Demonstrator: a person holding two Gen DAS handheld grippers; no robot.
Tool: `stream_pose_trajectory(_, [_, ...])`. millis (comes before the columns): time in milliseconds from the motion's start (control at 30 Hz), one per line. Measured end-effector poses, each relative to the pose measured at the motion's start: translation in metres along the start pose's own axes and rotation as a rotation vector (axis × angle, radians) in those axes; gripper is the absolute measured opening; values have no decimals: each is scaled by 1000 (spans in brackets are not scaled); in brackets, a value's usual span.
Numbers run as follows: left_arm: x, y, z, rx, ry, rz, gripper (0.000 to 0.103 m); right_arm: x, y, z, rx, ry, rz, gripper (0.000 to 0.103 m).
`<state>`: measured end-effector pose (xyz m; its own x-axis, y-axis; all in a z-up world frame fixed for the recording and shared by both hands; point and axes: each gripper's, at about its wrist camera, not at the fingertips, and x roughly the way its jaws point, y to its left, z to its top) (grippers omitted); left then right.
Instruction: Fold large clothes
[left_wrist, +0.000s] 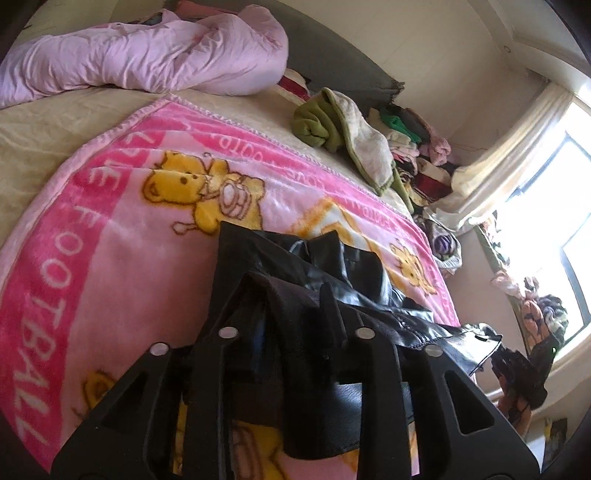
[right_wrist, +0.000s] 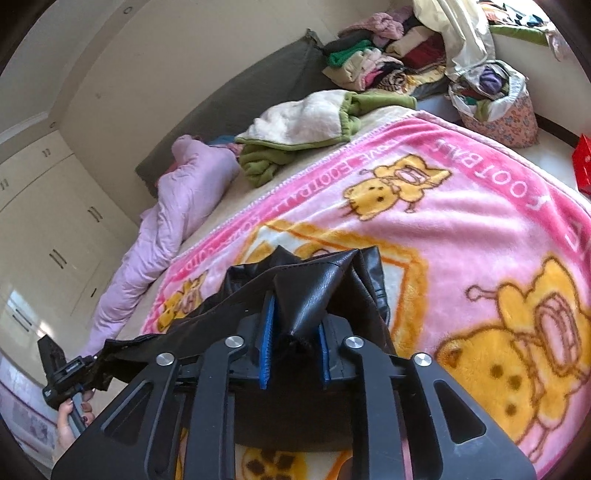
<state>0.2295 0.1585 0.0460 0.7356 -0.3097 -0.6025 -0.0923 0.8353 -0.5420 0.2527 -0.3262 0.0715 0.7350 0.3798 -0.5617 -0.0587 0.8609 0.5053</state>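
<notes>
A black leather jacket (left_wrist: 332, 273) hangs stretched between my two grippers above a pink bear-print blanket (left_wrist: 129, 236) on the bed. My left gripper (left_wrist: 291, 299) is shut on one bunched edge of the jacket. My right gripper (right_wrist: 295, 332) is shut on another bunched edge of the jacket (right_wrist: 314, 284), pinched between its blue pads (right_wrist: 267, 332). In the right wrist view the jacket runs left to the other gripper (right_wrist: 70, 373), held by a hand. In the left wrist view it runs right to the other gripper (left_wrist: 517, 369).
A green and white garment (left_wrist: 343, 129) and a pink duvet (left_wrist: 147, 59) lie at the head of the bed. Piles of folded clothes (right_wrist: 388, 59) and a floral basket (right_wrist: 498, 107) stand beyond. A window (left_wrist: 554, 221) is at the right, wardrobes (right_wrist: 48, 229) at the left.
</notes>
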Motion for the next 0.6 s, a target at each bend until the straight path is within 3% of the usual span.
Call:
stream_pose_trajectory(200, [-9, -2, 6, 36, -65, 52, 37, 7, -11, 0, 5, -14, -55, 38])
stream_pose_trajectory(233, [-11, -2, 6, 39, -71, 54, 37, 6, -11, -1, -2, -24, -63, 48])
stream_pose_trajectory(467, [-16, -9, 4, 120, -98, 114, 39, 4, -15, -11, -103, -53, -135, 58])
stream_pose_trajectory(600, [1, -13, -3, 166, -75, 155, 52, 14, -16, -20, -185, -23, -184, 63])
